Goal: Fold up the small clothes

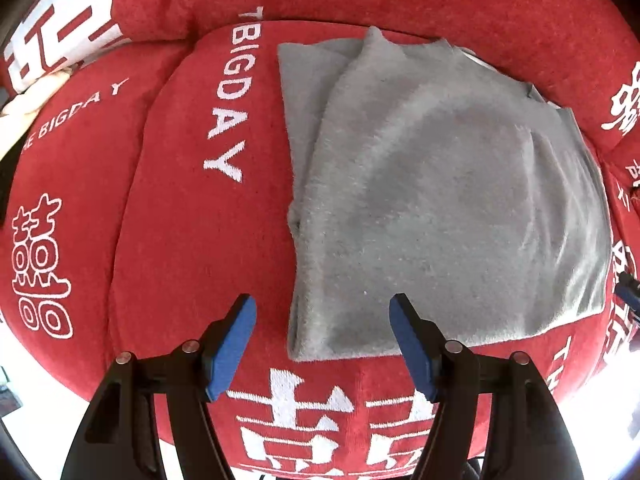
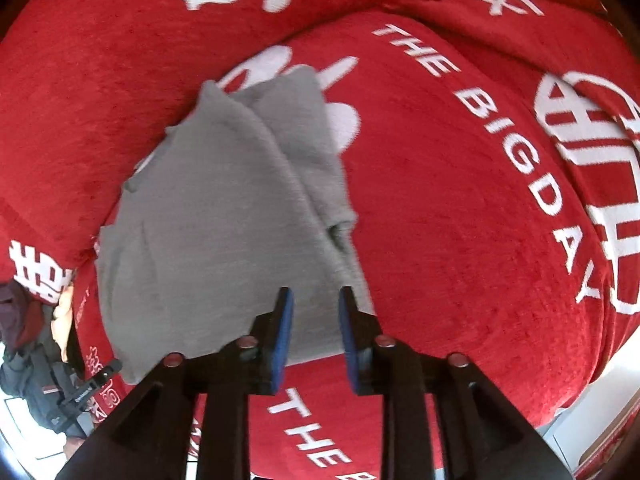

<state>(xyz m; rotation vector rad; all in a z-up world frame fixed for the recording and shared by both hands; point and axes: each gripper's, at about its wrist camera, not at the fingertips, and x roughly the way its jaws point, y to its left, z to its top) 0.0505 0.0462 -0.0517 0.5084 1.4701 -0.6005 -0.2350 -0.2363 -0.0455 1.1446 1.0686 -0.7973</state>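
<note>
The grey garment lies partly folded on the red cushion cover, one side panel already laid over the body so that a layered edge runs away from the fingers. Judged from this layout, the step in hand is the next fold of the near hem toward the far end. To do it well, each gripper should take the near hem at a corner, catching every layer at once; both should lift only enough to clear the cushion, carry the hem forward in parallel and lay it down square, so the side fold is not dragged open. The left gripper points almost straight down with its blue pads spread wide and nothing between them; the garment's near left corner sits just ahead of and between the fingertips, the right pad over the fabric and the left pad over bare red cover. The right gripper is pitched steeply down, jaws partly apart, no cloth pinched; the garment's near edge lies directly beyond and between its fingers, extending to their left.
</note>
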